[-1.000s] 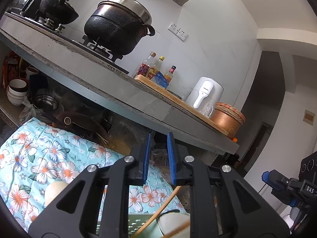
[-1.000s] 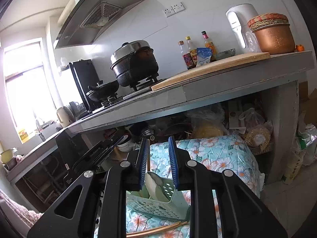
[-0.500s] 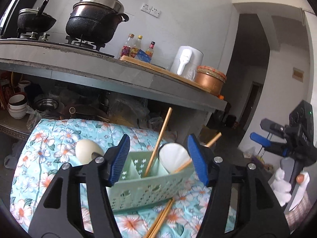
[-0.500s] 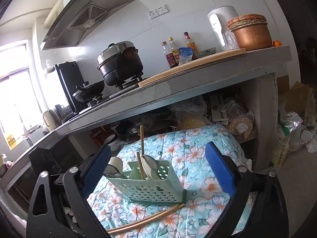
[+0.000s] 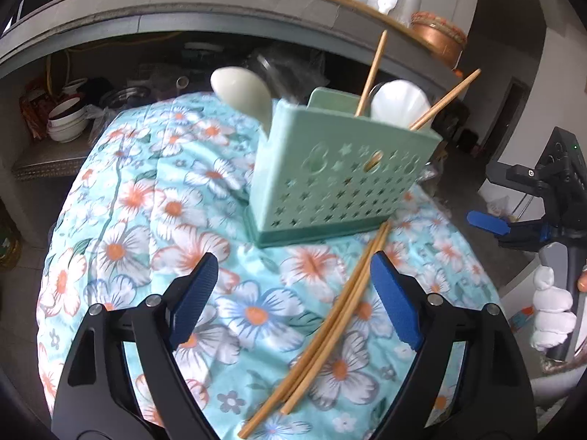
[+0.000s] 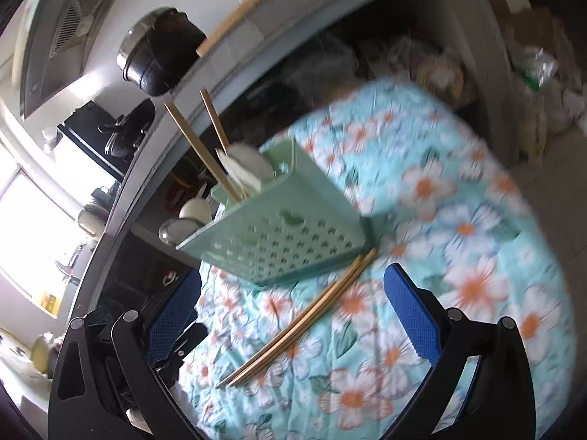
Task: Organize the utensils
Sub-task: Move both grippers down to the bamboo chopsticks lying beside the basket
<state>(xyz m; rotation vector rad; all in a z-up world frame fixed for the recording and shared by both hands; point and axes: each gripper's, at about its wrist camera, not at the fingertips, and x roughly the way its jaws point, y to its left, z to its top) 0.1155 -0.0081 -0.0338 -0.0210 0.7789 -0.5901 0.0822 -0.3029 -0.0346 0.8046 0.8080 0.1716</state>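
Left wrist view: left claw (image 5: 290, 293) low over a floral-clothed surface (image 5: 154, 220), blue pads spread wide and opening further, nothing pinched; loose chopsticks (image 5: 323, 333) lying on the cloth between the pads, nearer the right pad, no contact visible. Upper ends of those sticks touching the foot of a green perforated utensil holder (image 5: 341, 190), standing upright toward the far side of the cloth. Inside the holder: two wooden chopsticks (image 5: 370, 73) leaning out at angles and a white spoon (image 5: 398, 104) between them; a second pale spoon (image 5: 242, 88) rising at the holder's left end. Grey kitchen counter (image 5: 183, 3) behind, stacked bowls (image 5: 68, 117) on the shelf underneath. At far right, a white-gloved hand (image 5: 550, 311) gripping the other tool's handle. Right wrist view: right claw (image 6: 293, 304) also spread wide and empty, tilted and hovering over the same cloth, loose chopsticks (image 6: 293, 330) running diagonally between its pads. Holder (image 6: 279, 234) just past the pads, appearing tilted from this angle, with spoons and sticks poking out the top. Black pot (image 6: 161, 55) on the counter above. Picture somewhat motion-blurred toward the right.
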